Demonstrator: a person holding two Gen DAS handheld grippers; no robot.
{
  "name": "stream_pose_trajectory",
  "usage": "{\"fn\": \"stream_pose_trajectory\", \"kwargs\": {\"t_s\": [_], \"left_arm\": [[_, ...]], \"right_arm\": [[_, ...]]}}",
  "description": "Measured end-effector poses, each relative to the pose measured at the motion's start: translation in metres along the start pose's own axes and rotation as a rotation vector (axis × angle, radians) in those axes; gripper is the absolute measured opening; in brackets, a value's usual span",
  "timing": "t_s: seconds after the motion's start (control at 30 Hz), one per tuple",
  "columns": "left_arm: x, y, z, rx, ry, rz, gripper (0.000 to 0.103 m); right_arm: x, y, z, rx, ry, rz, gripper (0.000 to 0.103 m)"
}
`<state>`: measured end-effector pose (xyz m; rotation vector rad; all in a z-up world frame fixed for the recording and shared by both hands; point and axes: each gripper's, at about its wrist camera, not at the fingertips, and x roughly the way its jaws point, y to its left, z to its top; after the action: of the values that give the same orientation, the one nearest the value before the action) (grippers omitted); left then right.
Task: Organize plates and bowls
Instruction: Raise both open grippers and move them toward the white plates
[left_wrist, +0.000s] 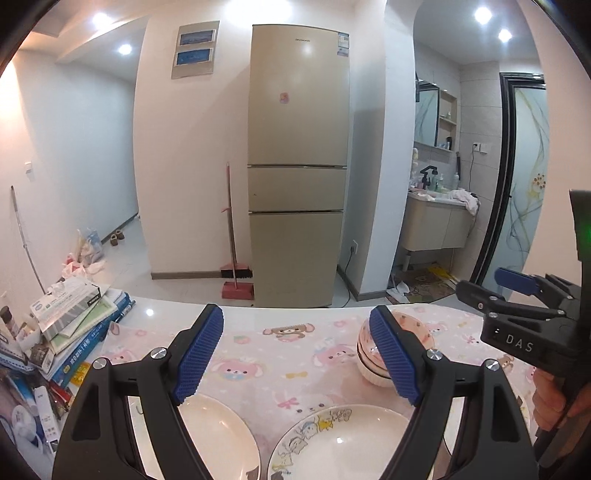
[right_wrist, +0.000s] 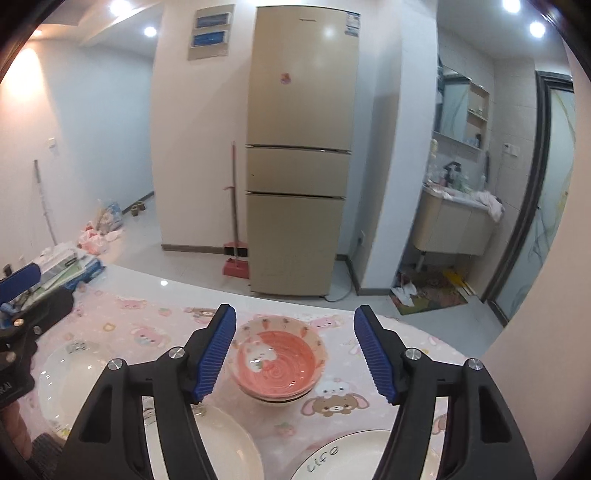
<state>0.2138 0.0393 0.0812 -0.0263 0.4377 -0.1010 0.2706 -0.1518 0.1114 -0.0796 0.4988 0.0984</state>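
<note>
Right gripper hangs released, jaws apart, nothing between the pads; the stack of pink bowls sits on the pink cartoon tablecloth just beyond and below its fingertips. Left gripper open too, empty, above a plain white plate and a cartoon-printed plate.

Both claws hang tilted gently downward with nothing between their blue pads, the left claw spread wide and the right claw parted too, a hand gripping the right claw's handle.
</note>
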Motion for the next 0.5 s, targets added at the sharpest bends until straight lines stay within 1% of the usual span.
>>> {"fn": "stream_pose_trajectory", "kwargs": {"t_s": [0.07, 0.13, 0.23, 0.3, 0.33, 0.43, 0.5], "left_arm": [[-0.009, 0.001, -0.001, 0.01, -0.017, 0.019, 0.081], [-0.02, 0.005, -0.002, 0.015, -0.03, 0.024, 0.081], [-0.034, 0.015, -0.004, 0.006, -0.047, 0.035, 0.081], [-0.039, 0.022, -0.007, 0.004, -0.049, 0.048, 0.082], [-0.042, 0.026, -0.011, 0.009, -0.052, 0.065, 0.082], [-0.045, 0.036, -0.022, 0.034, -0.053, 0.117, 0.082], [-0.046, 0.044, -0.03, 0.029, -0.049, 0.13, 0.082]], "right_arm": [[-0.007, 0.004, 0.0, -0.003, 0.005, 0.02, 0.069], [-0.013, 0.009, -0.001, -0.015, 0.003, 0.0, 0.069], [-0.021, 0.017, -0.009, -0.011, -0.023, -0.02, 0.069], [-0.026, 0.023, -0.019, 0.0, -0.044, -0.006, 0.075], [-0.026, 0.027, -0.022, -0.009, -0.046, 0.0, 0.078], [-0.026, 0.039, -0.031, -0.057, -0.034, 0.006, 0.078], [-0.024, 0.042, -0.034, -0.049, -0.036, 0.005, 0.078]]}}
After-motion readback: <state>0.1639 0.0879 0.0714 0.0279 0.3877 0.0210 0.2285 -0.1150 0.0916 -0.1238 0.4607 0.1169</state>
